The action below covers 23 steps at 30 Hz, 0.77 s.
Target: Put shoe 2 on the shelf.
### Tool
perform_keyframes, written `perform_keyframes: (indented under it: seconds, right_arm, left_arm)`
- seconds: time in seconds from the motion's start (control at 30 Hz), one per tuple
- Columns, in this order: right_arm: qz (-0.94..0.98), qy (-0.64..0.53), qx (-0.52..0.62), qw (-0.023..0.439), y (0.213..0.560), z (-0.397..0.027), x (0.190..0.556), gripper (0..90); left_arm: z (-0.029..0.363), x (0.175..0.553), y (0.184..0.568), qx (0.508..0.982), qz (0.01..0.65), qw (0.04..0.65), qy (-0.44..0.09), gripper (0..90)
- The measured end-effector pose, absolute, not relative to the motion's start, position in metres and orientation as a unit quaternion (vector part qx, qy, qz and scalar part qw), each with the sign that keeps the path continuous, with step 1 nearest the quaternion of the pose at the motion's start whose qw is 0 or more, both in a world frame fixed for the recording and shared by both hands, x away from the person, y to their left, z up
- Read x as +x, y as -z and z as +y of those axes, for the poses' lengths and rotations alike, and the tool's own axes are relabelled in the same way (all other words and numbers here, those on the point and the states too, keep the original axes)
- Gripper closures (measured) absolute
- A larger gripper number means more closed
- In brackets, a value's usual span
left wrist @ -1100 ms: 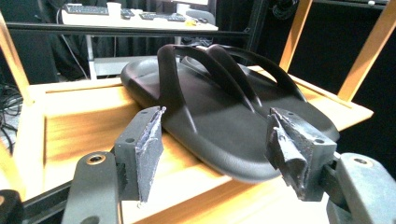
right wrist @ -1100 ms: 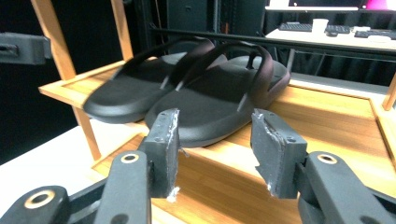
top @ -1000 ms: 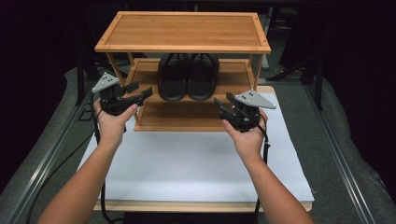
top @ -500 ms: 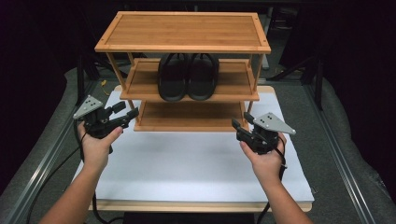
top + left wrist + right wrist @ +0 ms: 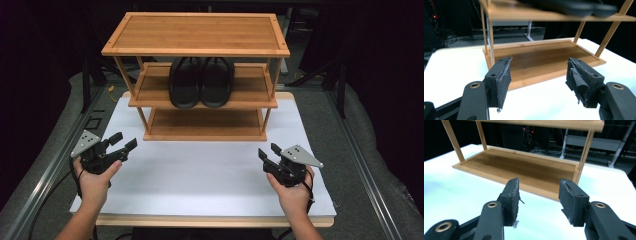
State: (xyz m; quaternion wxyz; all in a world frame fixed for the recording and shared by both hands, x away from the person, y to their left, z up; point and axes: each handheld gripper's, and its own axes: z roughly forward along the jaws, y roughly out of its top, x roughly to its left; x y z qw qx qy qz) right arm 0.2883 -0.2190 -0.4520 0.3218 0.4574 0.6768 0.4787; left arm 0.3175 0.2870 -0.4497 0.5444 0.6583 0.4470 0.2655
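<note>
Dark room, black backdrop, metal rails along both sides; white surface (image 5: 200, 175) with a wooden front edge, bare in the middle.

Rack (image 5: 200, 75), bamboo, three tiers, standing at the far half of the surface, square to the person's side, presumably so that each tier can be reached from the front. Top tier bare. Bottom tier bare, seen close in both gripper views.

Slippers (image 5: 201, 82), black, one pair, side by side and touching on the middle tier, toes toward the front edge; centred, likely for neat storage with room left on either side. Undersides visible at the top of the left gripper view (image 5: 574, 7).

Left gripper (image 5: 121, 145), held low near the left edge of the surface, well apart from the rack, pointed toward the rack's lower left corner. Jaws apart, nothing between them; worn padding on both pads.

Right gripper (image 5: 267, 154), held low near the right edge, mirrored to the left one, aimed at the rack's lower right post. Jaws apart, holding nothing.

Judgement: slippers stowed, both tools off to the sides and clear of the rack, consistent with a rest position and no grasp in hand.
</note>
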Motion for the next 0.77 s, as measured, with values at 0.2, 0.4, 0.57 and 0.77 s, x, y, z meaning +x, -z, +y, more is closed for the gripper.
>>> perform_keyframes:
  seconds: [0.2, 0.4, 0.57, 0.77]
  right_arm:
    - [0.68, -0.469, 0.464, 0.32, 0.476, -0.222, 0.288, 50.7]
    - [0.681, -0.46, 0.474, 0.316, 0.497, -0.225, 0.291, 49.9]
    - [0.683, -0.449, 0.483, 0.313, 0.506, -0.228, 0.295, 49.5]
    - [0.685, -0.441, 0.494, 0.304, 0.513, -0.234, 0.3, 49.0]
  left_arm:
    - [0.286, 0.319, 0.476, 0.674, 0.445, 0.527, -0.265, 34.9]
    - [0.28, 0.325, 0.502, 0.702, 0.44, 0.498, -0.257, 34.0]
    - [0.281, 0.329, 0.508, 0.707, 0.447, 0.484, -0.257, 33.4]
    - [0.285, 0.332, 0.51, 0.703, 0.455, 0.484, -0.252, 32.7]
